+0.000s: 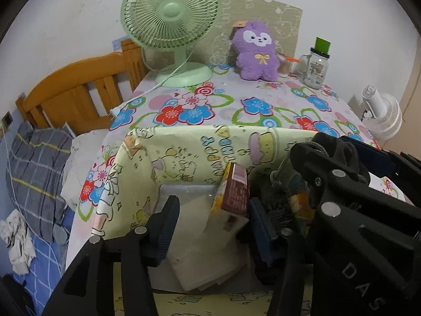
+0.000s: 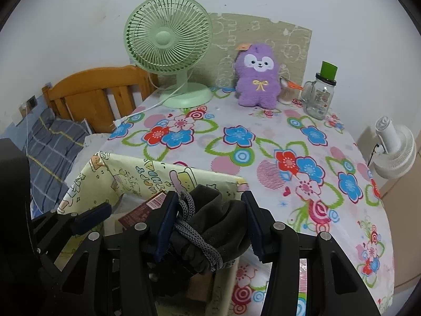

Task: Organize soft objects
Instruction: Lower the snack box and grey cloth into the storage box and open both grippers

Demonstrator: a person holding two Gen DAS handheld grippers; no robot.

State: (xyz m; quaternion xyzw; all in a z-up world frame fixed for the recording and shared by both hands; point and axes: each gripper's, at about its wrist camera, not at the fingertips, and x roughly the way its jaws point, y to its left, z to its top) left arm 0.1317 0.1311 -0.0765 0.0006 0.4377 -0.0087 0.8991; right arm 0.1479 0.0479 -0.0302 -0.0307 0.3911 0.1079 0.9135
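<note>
A pale yellow cartoon-print storage box (image 1: 184, 142) stands open at the near edge of the flowered table. My left gripper (image 1: 214, 234) hangs open over its inside, above white sheets (image 1: 200, 258) and a brown carton (image 1: 235, 194), touching neither. My right gripper (image 2: 208, 226) is shut on a dark cloth bundle (image 2: 210, 210) tied with grey cord, held over the box's right side (image 2: 147, 173). One left finger (image 2: 92, 217) shows at the left of the right wrist view. A purple plush toy (image 2: 256, 79) sits upright at the table's back.
A green desk fan (image 1: 171, 26) stands back left, its white cable trailing off the table's left edge. A glass jar with a green lid (image 1: 314, 65) is back right. A wooden bed headboard (image 1: 73, 92) and plaid bedding (image 1: 39, 171) lie left; a white fan (image 1: 381, 115) lies right.
</note>
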